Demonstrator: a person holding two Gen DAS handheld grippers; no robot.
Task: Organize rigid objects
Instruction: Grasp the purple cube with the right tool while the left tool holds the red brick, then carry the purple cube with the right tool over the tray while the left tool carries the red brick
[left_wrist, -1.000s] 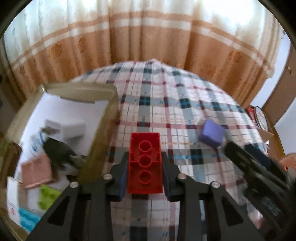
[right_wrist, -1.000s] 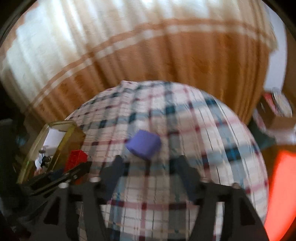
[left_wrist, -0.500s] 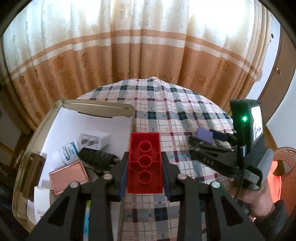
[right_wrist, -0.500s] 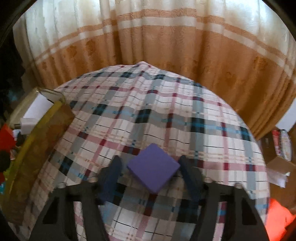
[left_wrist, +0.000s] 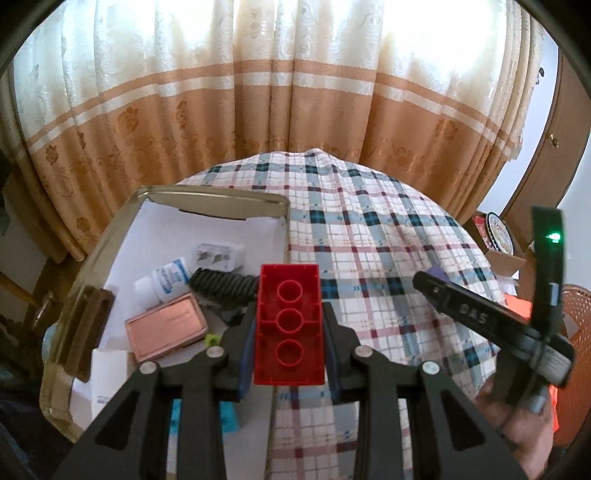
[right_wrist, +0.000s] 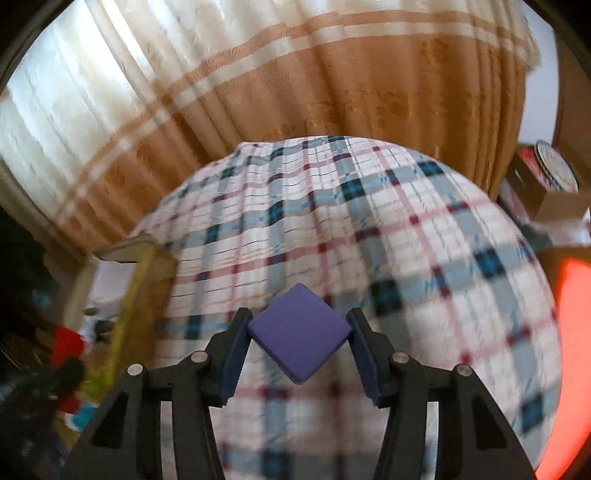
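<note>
Now that your right hand-held gripper (right_wrist: 300, 345) has closed corner to corner on the purple block (right_wrist: 299, 334), which a second ago lay loose on the plaid counter (right_wrist: 369, 229), both pieces are in hand. Your left hand-held gripper (left_wrist: 289, 325) stays clamped on the red brick (left_wrist: 289, 325), now just right of the storage box (left_wrist: 218, 195), so dropping in comes next.

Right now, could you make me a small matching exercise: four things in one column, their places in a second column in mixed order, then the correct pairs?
Things:
1. red brick
2. purple block
3. pink case
4. brown brush

Places:
A. lying flat inside the box
B. between the right gripper pads
C. along the box's left wall
D. clamped in the left gripper

Pairs: 1-D, 2-B, 3-A, 4-C
</note>
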